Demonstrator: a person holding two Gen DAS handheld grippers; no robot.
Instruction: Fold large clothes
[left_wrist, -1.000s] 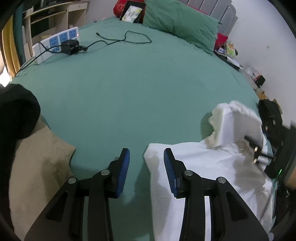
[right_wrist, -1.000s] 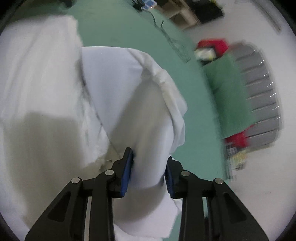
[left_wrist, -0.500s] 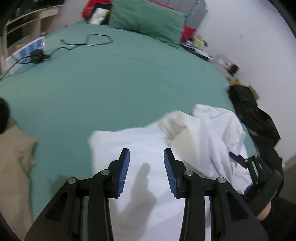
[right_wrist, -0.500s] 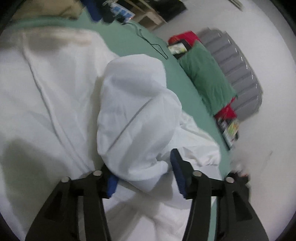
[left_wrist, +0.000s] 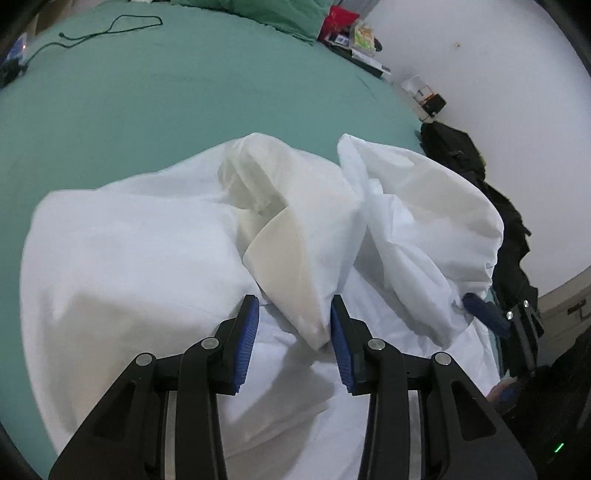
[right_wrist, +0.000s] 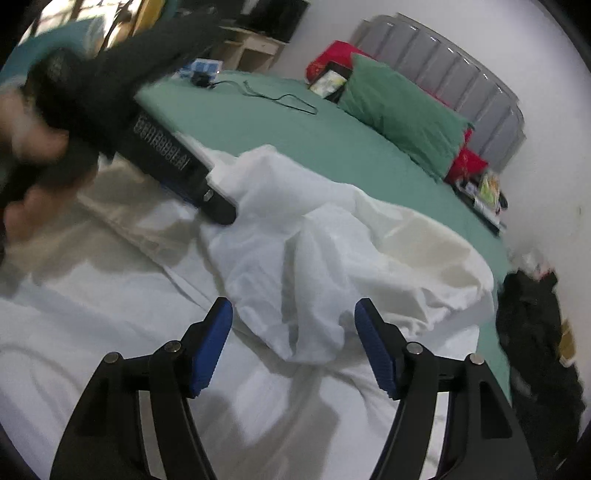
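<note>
A large white garment (left_wrist: 140, 266) lies rumpled on the green bed (left_wrist: 166, 92). My left gripper (left_wrist: 293, 328) is open, its blue pads either side of a raised cream-white fold (left_wrist: 295, 266) of the garment. My right gripper (right_wrist: 293, 332) is open wide over a bunched white fold (right_wrist: 306, 288); it holds nothing. In the left wrist view the right gripper's blue pad (left_wrist: 485, 319) shows at the garment's right edge. In the right wrist view the left gripper's black body (right_wrist: 173, 166) lies across the garment's upper left.
A green pillow (right_wrist: 399, 110) and red items (right_wrist: 332, 59) lie by the grey headboard (right_wrist: 461, 81). A black cable (left_wrist: 107, 26) lies on the far sheet. Dark clothes (left_wrist: 476, 177) are heaped off the bed's right edge. A beige cloth (right_wrist: 129, 206) lies at left.
My right gripper has opened and let go of the white fold. My left gripper has moved right and forward over the garment, now straddling a raised fold.
</note>
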